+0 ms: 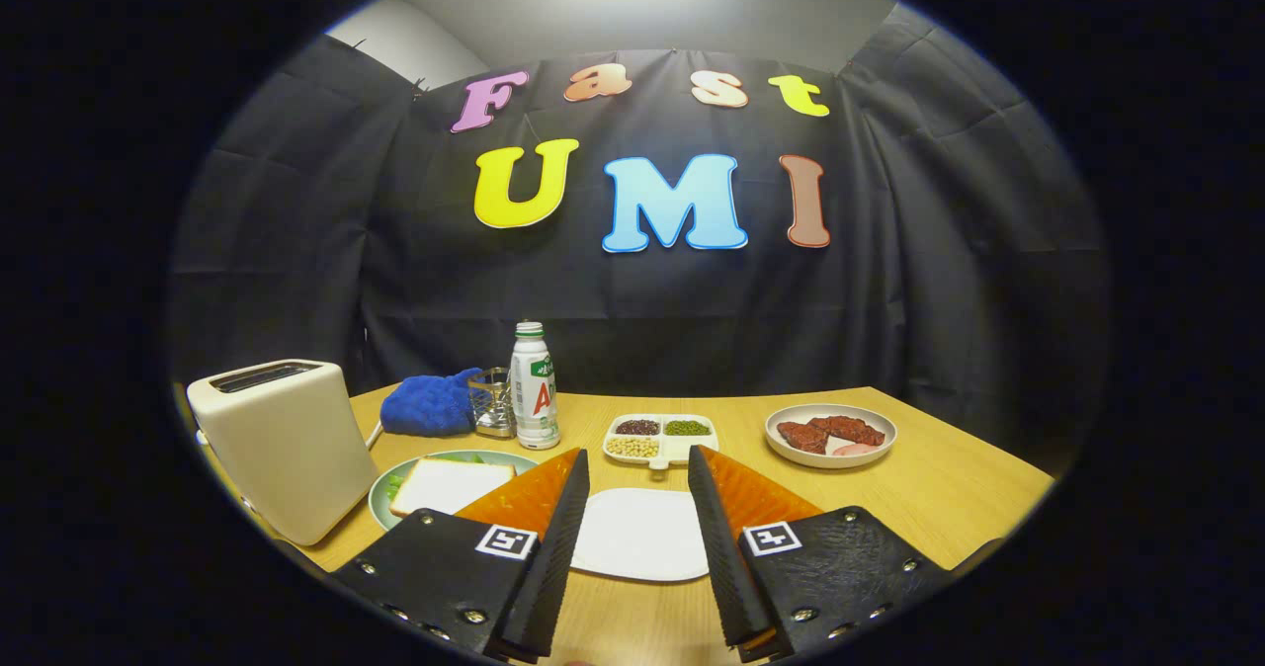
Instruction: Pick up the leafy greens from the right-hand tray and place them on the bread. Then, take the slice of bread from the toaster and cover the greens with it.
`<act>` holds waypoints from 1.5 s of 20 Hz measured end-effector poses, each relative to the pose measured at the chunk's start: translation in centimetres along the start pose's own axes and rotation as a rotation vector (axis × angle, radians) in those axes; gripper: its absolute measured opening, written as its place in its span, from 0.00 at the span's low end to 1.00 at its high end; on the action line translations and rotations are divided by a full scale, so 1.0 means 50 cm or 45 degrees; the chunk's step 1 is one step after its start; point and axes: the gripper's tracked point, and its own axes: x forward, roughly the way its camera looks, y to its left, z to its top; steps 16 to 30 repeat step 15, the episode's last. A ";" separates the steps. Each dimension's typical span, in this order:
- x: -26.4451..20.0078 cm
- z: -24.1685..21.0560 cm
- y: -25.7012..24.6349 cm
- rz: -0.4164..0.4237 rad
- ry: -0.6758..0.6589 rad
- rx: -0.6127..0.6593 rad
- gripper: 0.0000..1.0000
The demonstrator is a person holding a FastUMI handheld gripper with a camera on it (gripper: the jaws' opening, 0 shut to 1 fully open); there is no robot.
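My gripper [637, 457] hovers open over the wooden table with nothing between its fingers. Under the gap between the fingers lies a flat white tray [640, 533], and its visible part is bare. Left of the left finger sits a pale green plate [377, 501] with a white bread slice [450, 483] on it. A bit of leafy green [395, 486] peeks out from under the slice's left edge. Further left stands a cream toaster [282, 444], and no bread sticks out of its dark top slot.
Beyond the fingertips is a white divided dish [660, 437] of beans. A white plate of red meat [830, 435] sits to the right. Behind the green plate stand a bottle [534, 384], a small metal holder [491, 401] and a blue mitt [430, 404].
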 end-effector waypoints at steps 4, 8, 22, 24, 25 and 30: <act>-0.013 0.027 -0.102 -0.071 -0.062 -0.023 0.62; -0.024 0.022 -0.168 -0.068 -0.068 0.025 0.61; -0.025 0.026 -0.290 0.030 -0.124 0.021 0.61; -0.025 0.026 -0.290 0.030 -0.124 0.021 0.61; -0.025 0.026 -0.290 0.030 -0.124 0.021 0.61; -0.025 0.026 -0.290 0.030 -0.124 0.021 0.61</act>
